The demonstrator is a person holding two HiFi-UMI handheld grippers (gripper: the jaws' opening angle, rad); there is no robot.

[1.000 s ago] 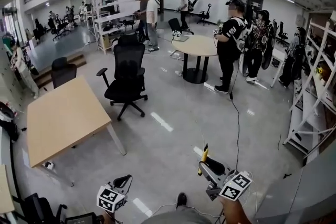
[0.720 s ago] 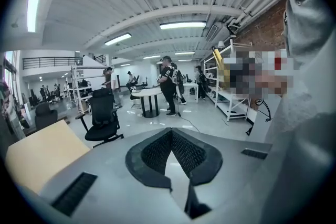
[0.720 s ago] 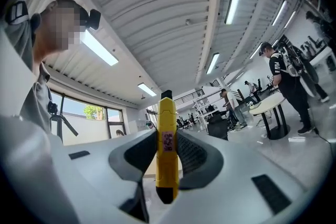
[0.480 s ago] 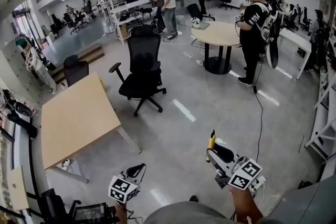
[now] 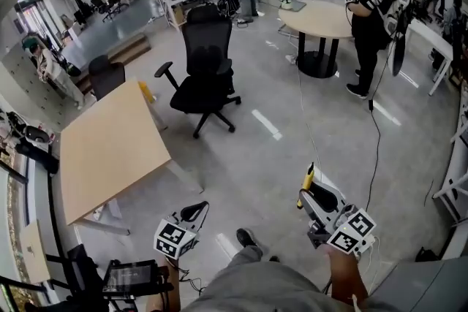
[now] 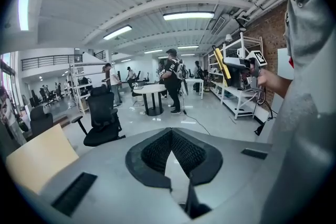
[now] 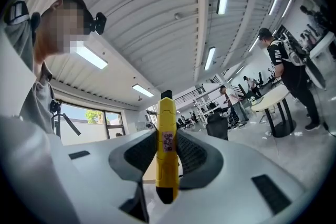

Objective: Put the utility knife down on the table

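A yellow utility knife [image 5: 308, 178] stands upright in my right gripper [image 5: 313, 191], which is shut on it above the grey floor at the lower right of the head view. In the right gripper view the knife [image 7: 167, 147] sits clamped between the dark pads, its black tip pointing up. My left gripper [image 5: 196, 211] hangs at the lower left, shut and empty; its view shows the pads [image 6: 184, 149] meeting with nothing between them. The light wooden table [image 5: 110, 146] lies to the front left, a few steps from both grippers.
A black office chair [image 5: 205, 62] stands just beyond the table. Farther off is a round table [image 5: 322, 17] with a person in black [image 5: 374, 7] beside it and a cable trailing over the floor. A screen on a stand [image 5: 131, 278] is at the bottom left. White shelving [image 5: 457, 179] lines the right.
The view has moved forward and tipped down: table and chair are closer and lower in frame. A leg and shoe show at the bottom. The right gripper still holds the knife.
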